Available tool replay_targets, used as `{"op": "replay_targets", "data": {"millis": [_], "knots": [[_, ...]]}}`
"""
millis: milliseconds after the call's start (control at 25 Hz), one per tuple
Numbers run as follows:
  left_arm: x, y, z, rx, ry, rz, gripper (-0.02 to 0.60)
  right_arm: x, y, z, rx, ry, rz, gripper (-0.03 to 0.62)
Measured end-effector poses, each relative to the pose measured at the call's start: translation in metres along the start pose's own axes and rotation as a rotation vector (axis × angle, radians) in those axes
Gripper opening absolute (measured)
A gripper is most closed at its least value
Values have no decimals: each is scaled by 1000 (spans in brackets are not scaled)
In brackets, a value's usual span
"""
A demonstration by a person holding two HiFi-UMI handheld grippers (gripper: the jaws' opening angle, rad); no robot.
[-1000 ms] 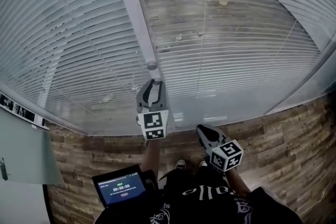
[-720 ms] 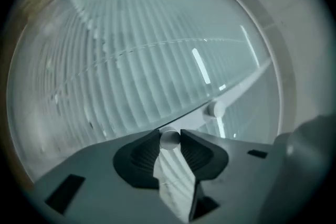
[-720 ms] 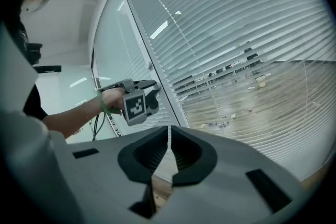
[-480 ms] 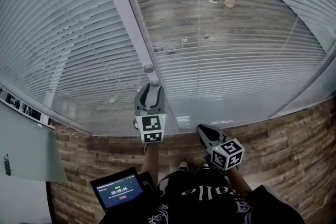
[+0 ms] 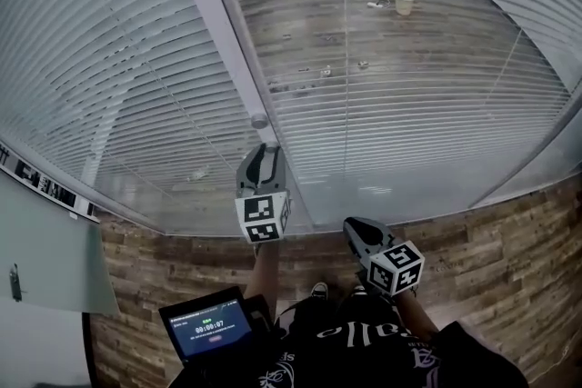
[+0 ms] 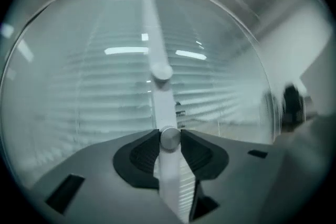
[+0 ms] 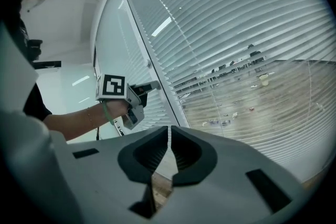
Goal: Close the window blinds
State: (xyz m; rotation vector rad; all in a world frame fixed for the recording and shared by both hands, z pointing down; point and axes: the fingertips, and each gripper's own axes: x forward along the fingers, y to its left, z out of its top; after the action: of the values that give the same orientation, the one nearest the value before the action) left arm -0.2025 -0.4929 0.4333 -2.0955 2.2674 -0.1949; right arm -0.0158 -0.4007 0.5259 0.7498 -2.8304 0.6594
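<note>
- While the person stands facing a glass wall, a small lit screen [image 5: 207,325] shows nearest. It sits at their left side, over the plank floor [image 5: 509,241].
- The right gripper [image 5: 351,225] hangs low over that floor, short of the glass wall's bottom edge. Its jaws are pressed together with nothing between them.
- The left gripper [image 5: 264,152] is raised to the white frame post [image 5: 214,23] between the two panes. Its jaws have just been closing and clamp a round metal knob [image 6: 169,137] on the post, one pad touching each side.
- A second knob [image 5: 260,120] sits just above it on the same post, untouched.
- The window blinds [image 5: 427,104] cover both panes from edge to edge. The right pane's slats stand open enough for a farther floor to show through. The left pane's slats look paler and denser.
- Beyond the slats, a pale cup [image 5: 404,3] stands upright on that farther floor, near the right pane's top edge. What it holds cannot be made out.
</note>
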Motion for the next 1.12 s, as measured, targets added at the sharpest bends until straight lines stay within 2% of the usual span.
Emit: {"op": "replay_targets", "data": {"millis": [80, 160, 200, 240, 280, 320, 600, 640, 680, 720, 760, 840, 880, 920, 960, 1000, 1120], "knots": [[-2, 7, 6, -528, -77, -2, 129, -4, 0, 4, 5, -1, -8, 31], [-2, 10, 10, -1081, -157, -40, 127, -9, 1, 11, 8, -2, -16, 32], [-1, 10, 12, -1260, -187, -57, 127, -11, 1, 14, 9, -3, -20, 31], [0, 10, 12, -1306, -196, -63, 126, -12, -1, 14, 11, -3, -22, 31], [1, 10, 11, -1222, -183, -57, 127, -11, -2, 12, 13, -3, -23, 32], [0, 11, 10, -1052, -156, -42, 127, -10, -4, 9, 14, -3, -23, 31], [-8, -13, 27, 346, 76, 34, 160, -14, -1, 19, 7, -1, -17, 31], [-7, -16, 25, 494, 98, 43, 160, -13, -1, 17, 6, 1, -15, 31], [-6, -19, 22, 595, 119, 48, 160, -12, -1, 15, 5, 3, -12, 32], [-4, -19, 17, 655, 138, 54, 160, -11, -2, 13, 4, 4, -8, 31], [-1, -18, 11, 683, 155, 62, 160, -9, -3, 9, 4, 5, -5, 31], [4, -11, 0, 666, 169, 79, 152, -3, -6, 2, 3, 6, 0, 31], [5, -8, -3, 616, 159, 82, 131, -1, -8, -1, 3, 7, 1, 32], [5, -5, -4, 522, 137, 77, 130, 0, -9, -2, 4, 7, 0, 31], [4, -3, -3, 369, 104, 65, 130, -1, -11, -3, 6, 7, -2, 32], [3, -1, 0, 156, 62, 48, 129, -2, -12, -4, 8, 7, -5, 31], [0, 9, 3, -594, -74, -1, 129, -5, -14, -4, 13, 6, -11, 31]]}}
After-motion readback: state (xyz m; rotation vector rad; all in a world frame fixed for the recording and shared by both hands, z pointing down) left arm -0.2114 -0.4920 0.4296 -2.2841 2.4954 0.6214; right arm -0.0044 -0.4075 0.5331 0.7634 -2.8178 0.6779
